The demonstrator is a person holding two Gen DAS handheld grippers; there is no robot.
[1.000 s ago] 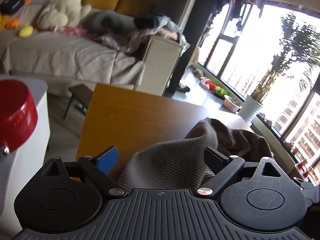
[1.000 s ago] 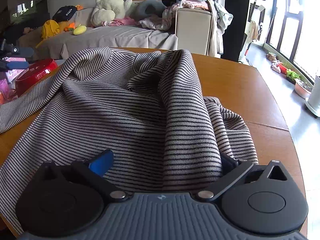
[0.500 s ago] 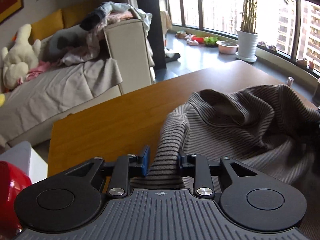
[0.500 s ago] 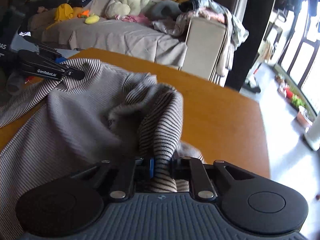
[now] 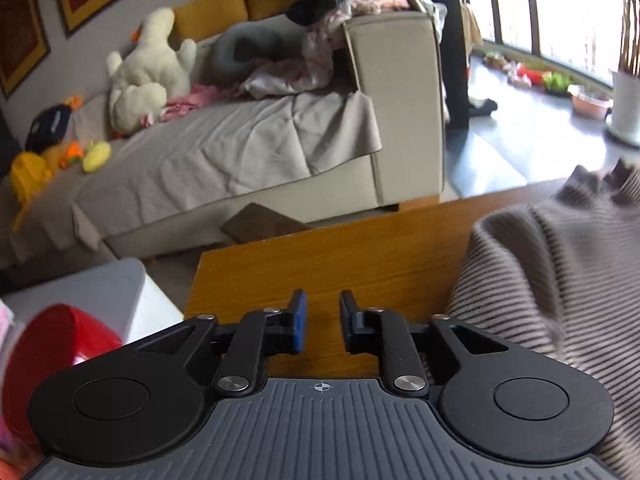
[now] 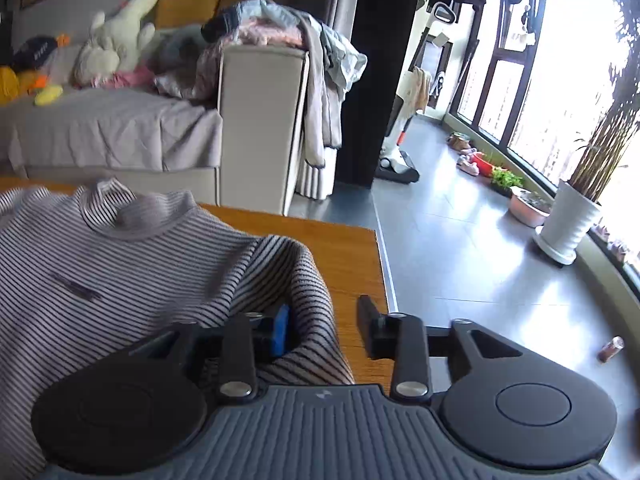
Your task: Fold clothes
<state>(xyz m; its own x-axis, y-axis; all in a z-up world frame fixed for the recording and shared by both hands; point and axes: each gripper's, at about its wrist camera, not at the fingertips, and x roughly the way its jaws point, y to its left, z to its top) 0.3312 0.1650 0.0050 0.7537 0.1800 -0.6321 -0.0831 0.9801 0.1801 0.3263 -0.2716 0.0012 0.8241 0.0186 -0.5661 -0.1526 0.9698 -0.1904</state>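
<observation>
The striped top is spread on the table, collar away, with one side rolled into a raised fold. That fold is draped against the blue pad of the right gripper, whose fingers are parted; if withdrawn carelessly, the fold could be snagged and dragged askew. The left gripper, narrowly parted, holds nothing beside the cloth.
</observation>
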